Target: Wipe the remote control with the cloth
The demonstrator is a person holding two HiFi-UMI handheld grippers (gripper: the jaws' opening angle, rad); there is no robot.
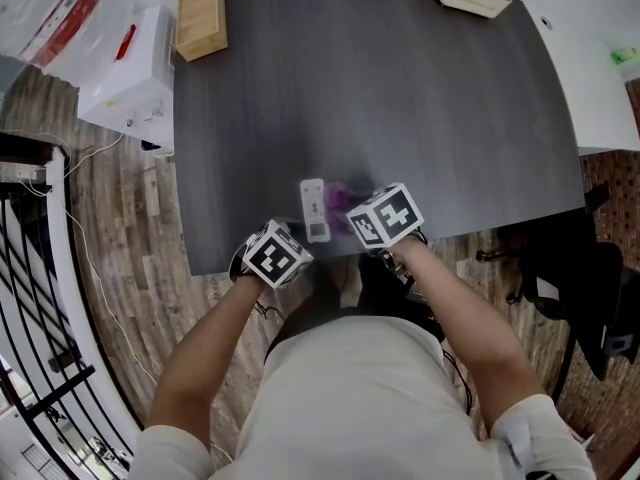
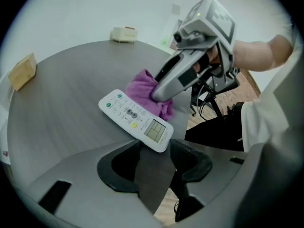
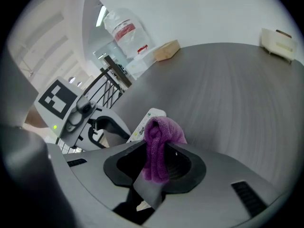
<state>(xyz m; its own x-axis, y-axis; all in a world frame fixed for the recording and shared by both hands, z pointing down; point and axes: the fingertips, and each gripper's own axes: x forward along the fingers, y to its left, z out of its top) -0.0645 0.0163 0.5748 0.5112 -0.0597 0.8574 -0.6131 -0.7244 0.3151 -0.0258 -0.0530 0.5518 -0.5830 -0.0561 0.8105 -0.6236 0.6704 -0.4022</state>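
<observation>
At lower centre, by the desk (image 1: 400, 88) edge | remote control (image 1: 315, 209) is flanked by spread left gripper (image 2: 153, 151) jaws | cloth (image 1: 337, 195) is pinched in right gripper (image 3: 159, 148) jaws | risk: unclamped remote may be pushed off the edge.

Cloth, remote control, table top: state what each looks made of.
Cloth: purple terry or microfibre, judging by its fuzzy nap and soft folds. Remote control: white hard plastic, by its smooth, rigid moulded casing. Table top: dark grey with fine straight grain lines and a matte finish, probably laminate rather than solid wood.
</observation>
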